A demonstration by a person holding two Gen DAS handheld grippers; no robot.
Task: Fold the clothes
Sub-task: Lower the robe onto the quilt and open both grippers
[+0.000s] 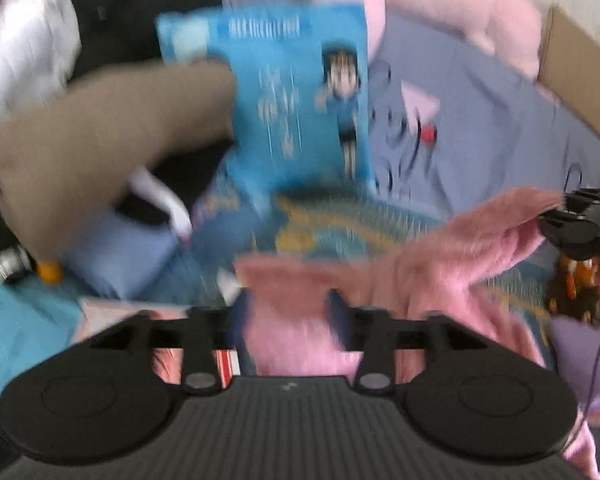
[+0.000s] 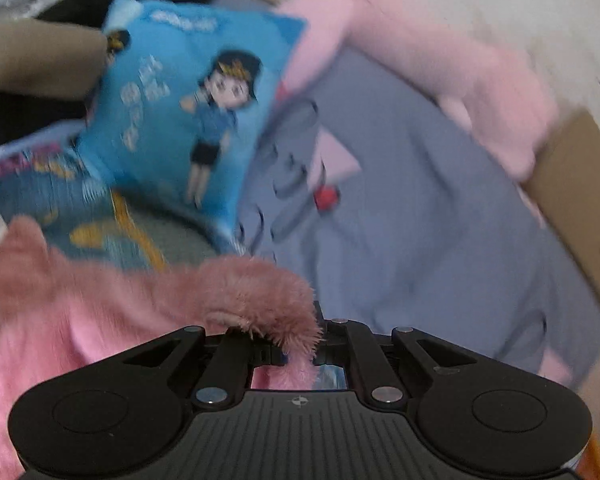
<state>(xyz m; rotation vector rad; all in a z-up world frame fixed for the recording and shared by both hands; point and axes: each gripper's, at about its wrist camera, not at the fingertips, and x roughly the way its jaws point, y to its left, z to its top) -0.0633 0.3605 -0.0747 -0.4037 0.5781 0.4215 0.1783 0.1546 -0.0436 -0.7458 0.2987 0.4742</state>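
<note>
a: item one, the garment?
b: pink fluffy garment [image 1: 440, 264], spread low across the bed over a blue patterned blanket [image 1: 340, 220]. one end reaches toward the right side of the left wrist view, the rest bunches just ahead of the left gripper [image 1: 288, 312].

a: left gripper, condition?
b: jaws stand wide apart. pink fabric lies between the two fingers, but the pads do not press on it. the picture is blurred, so finer contact cannot be told.

a: right gripper?
b: right gripper [image 2: 296, 344], jaws drawn narrow and closed on a furry edge of the pink fluffy garment, which drapes over the fingers and hides their tips. from the left wrist view it appears at the far right, at the garment's raised end.

a: surrounding stock?
b: blue cushion [image 2: 188, 108] printed with a cartoon figure, propped tilted behind the blanket. beside it, a grey-blue cloth [image 2: 420, 220] with dark outlines and a small red mark, lying flat. light pink plush [image 2: 480, 80] along the far edge. cardboard box [image 2: 572, 184] at right, near the plush. tan cushion [image 1: 100, 140] at left, touching the blue cushion. white and black clothes [image 1: 32, 40] heaped in the far left corner.
</note>
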